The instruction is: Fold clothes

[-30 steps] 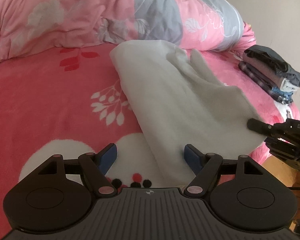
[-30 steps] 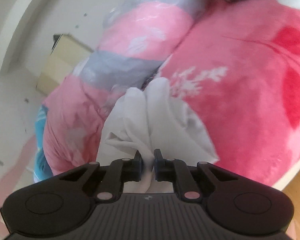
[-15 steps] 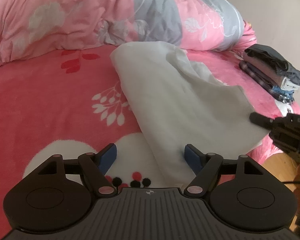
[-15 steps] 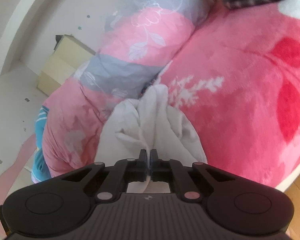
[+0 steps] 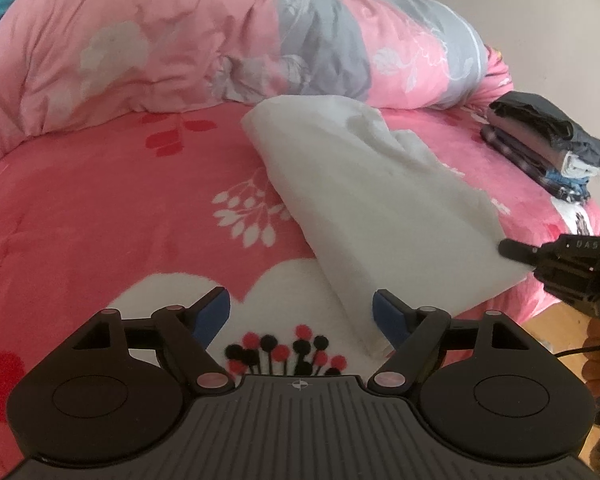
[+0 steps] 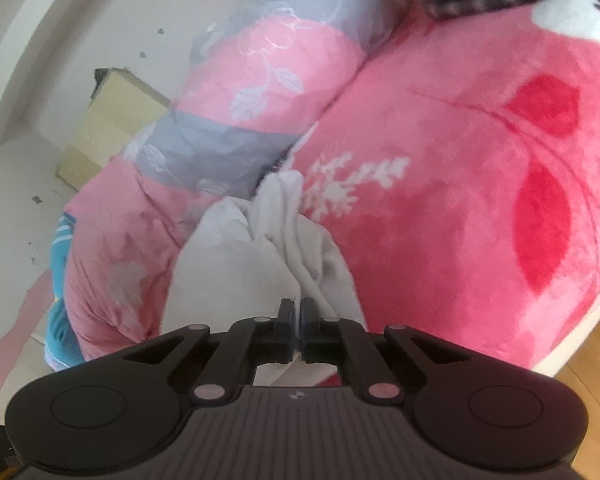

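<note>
left claw [image 5: 301,310]: angled down over white garment [image 5: 376,204] corner, jaws opening, nothing gripped | right claw [image 6: 296,312]: clamped on garment's edge

1. One white garment [image 5: 364,208] lay on the bed; no second loose garment was seen.
2. One stack of folded clothes [image 5: 548,148] stood near the far corner. Its layers could not be counted with certainty.
3. One rolled quilt [image 5: 220,36], pink and grey, lay along the back.
4. One pink blanket [image 5: 100,216] covered the bed.
5. Two grippers were present: the left gripper [image 5: 301,312] and the right gripper [image 6: 297,320].
6. One cardboard box [image 6: 112,120] stood on the floor.
</note>
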`<state>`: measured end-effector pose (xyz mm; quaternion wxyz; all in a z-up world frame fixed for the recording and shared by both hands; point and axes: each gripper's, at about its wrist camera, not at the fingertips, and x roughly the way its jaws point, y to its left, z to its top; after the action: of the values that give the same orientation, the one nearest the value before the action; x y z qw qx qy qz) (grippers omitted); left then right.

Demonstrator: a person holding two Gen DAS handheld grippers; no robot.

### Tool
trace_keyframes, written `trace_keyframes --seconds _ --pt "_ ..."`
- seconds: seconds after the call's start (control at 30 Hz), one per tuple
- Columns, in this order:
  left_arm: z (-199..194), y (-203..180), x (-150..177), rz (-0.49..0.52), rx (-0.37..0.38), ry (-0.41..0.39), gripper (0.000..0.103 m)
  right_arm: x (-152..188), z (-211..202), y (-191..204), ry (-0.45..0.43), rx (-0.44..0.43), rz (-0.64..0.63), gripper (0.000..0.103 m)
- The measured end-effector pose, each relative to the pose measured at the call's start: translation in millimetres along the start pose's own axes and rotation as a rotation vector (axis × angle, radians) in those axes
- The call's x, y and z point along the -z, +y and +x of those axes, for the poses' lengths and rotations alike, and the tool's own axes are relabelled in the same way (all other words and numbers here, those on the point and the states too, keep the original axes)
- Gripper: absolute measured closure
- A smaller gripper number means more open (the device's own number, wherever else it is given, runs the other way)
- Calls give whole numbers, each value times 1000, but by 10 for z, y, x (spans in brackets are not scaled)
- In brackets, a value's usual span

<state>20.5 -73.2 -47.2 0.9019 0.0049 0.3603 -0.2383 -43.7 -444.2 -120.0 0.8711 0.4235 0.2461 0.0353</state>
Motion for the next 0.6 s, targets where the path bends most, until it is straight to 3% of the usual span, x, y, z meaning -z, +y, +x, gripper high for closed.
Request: trace_keyframes --seconds 0.2,0.4,0.5,0.53,0.6 --pt "109 -108 -84 41 49 4 22 10 5 33 -3 24 -42 100" --pt "314 -137 -42 37 35 60 22 -28 21 -35 39 30 -36 98" --pt "331 -136 -29 40 35 66 21 -155 -69 -12 37 33 -66 85" --pt "334 -138 -24 44 34 67 21 -228 -100 -5 28 23 -72 74" --pt "339 -144 -14 54 31 68 21 -374 -161 7 10 3 -82 70"
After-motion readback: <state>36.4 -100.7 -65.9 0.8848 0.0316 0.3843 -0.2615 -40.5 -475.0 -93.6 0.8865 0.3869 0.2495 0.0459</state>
